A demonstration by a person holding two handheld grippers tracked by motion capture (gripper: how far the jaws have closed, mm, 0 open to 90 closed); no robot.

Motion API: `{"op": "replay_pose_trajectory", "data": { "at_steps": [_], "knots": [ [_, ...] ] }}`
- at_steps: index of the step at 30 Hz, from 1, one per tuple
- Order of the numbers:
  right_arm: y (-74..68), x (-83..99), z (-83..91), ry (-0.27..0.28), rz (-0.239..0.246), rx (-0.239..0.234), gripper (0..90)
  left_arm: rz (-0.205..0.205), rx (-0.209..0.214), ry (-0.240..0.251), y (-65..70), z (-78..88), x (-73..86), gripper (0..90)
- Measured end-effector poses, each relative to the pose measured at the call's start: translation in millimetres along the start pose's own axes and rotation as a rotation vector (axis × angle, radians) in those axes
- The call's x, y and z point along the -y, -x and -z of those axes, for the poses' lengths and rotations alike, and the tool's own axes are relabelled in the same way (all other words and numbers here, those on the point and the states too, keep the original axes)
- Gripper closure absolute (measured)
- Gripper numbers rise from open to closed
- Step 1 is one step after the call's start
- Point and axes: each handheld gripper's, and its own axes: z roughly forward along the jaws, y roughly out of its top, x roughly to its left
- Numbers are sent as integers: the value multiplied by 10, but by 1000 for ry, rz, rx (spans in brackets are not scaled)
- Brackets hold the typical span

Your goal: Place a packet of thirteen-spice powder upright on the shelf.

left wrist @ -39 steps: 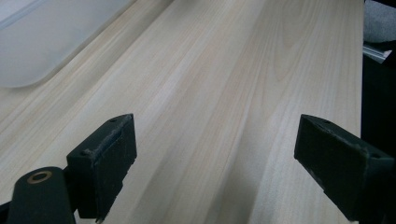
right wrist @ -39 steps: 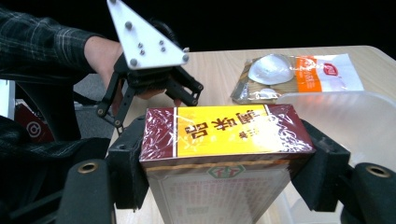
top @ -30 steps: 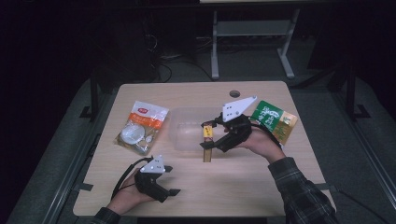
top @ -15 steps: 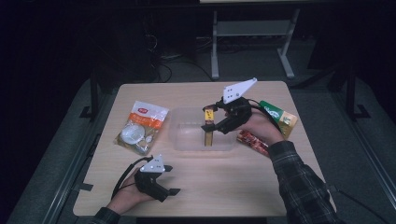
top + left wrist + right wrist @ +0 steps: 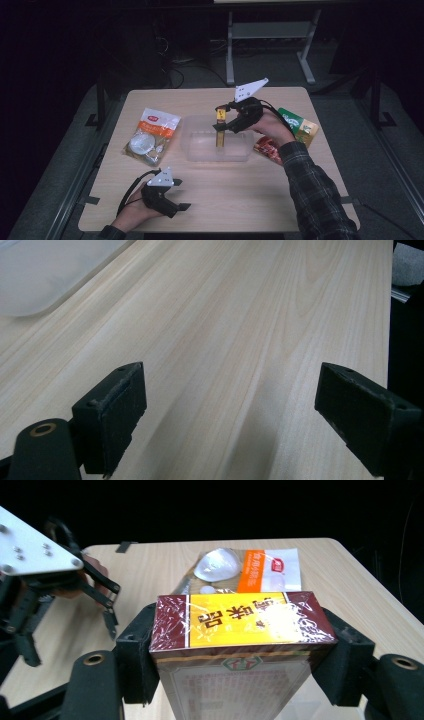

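A tall maroon and yellow box [image 5: 220, 130] [image 5: 240, 630] stands upright over the clear plastic tub [image 5: 200, 150] at the table's middle. My right gripper [image 5: 225, 120] [image 5: 240, 645] is shut on the box near its top, one jaw on each side. My left gripper [image 5: 172, 197] [image 5: 230, 415] rests near the table's front left edge, open, with bare wood between its jaws. A corner of the tub [image 5: 35, 275] lies at the upper left of the left gripper view.
An orange and white snack bag [image 5: 150, 135] [image 5: 250, 567] lies left of the tub. A green packet [image 5: 297, 125] and a red packet [image 5: 265, 147] lie right of it, under the right forearm. A metal frame stands on the floor beyond the table.
The right gripper has carried the box from the tub's front edge to above the tub, lifting it and turning it upright. The left gripper has stayed put.
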Motion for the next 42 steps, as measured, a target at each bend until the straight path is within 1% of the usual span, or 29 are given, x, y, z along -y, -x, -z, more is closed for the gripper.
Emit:
{"op": "replay_pose_trajectory", "data": {
  "at_steps": [4, 6, 7, 10, 14, 17, 20, 24, 26, 28, 29, 31, 35, 36, 37, 38, 39, 40, 42],
  "knots": [
    [58, 44, -55, -9, 0, 10, 305, 0, 2, 0, -1, 1, 0, 125],
    [81, 64, -74, -15, 9, 24, 305, -1, 2, -1, 0, 1, 0, 125],
    [84, 70, -78, -17, 2, 24, 305, -1, 2, -1, 0, 0, 0, 125],
    [115, 92, -92, -16, 6, 24, 305, -1, 2, -1, -2, 2, -2, 125],
    [133, 112, -112, -19, -2, 20, 305, -1, 4, -2, -8, 3, 0, 125],
    [148, 134, -129, -31, -3, 14, 305, 0, 4, -3, -9, 2, 1, 125],
    [158, 143, -141, -24, -6, 3, 305, -1, 6, -6, -11, 0, 0, 125],
    [174, 176, -190, -45, 10, -2, 304, 1, 8, -7, -7, -4, 1, 125],
    [179, 192, -212, -57, 6, -3, 304, 0, 9, -6, -8, -5, 2, 125],
    [186, 204, -234, -56, 0, -6, 304, 1, 10, -9, -8, -4, 2, 125],
    [203, 214, -242, -59, 12, -3, 304, 3, 11, -7, -7, -6, 3, 125],
    [207, 229, -257, -61, -5, -3, 303, 5, 12, -7, -5, -7, 3, 125],
    [240, 277, -296, -79, -3, -3, 303, 2, 14, -11, -4, -11, 4, 125],
    [234, 283, -303, -82, -15, -7, 302, 2, 14, -11, -3, -13, 4, 125],
    [249, 296, -313, -93, -4, -5, 302, 2, 15, -11, -5, -14, 5, 125],
    [243, 303, -328, -93, -17, -7, 302, 3, 15, -11, -5, -14, 5, 125],
    [257, 317, -342, -104, -4, -3, 302, 3, 16, -10, -4, -14, 5, 125],
    [251, 321, -350, -107, -18, -7, 302, 3, 16, -10, -4, -13, 5, 125],
    [263, 340, -368, -118, -18, -5, 302, 2, 16, -14, -5, -12, 5, 125]
  ]
}}
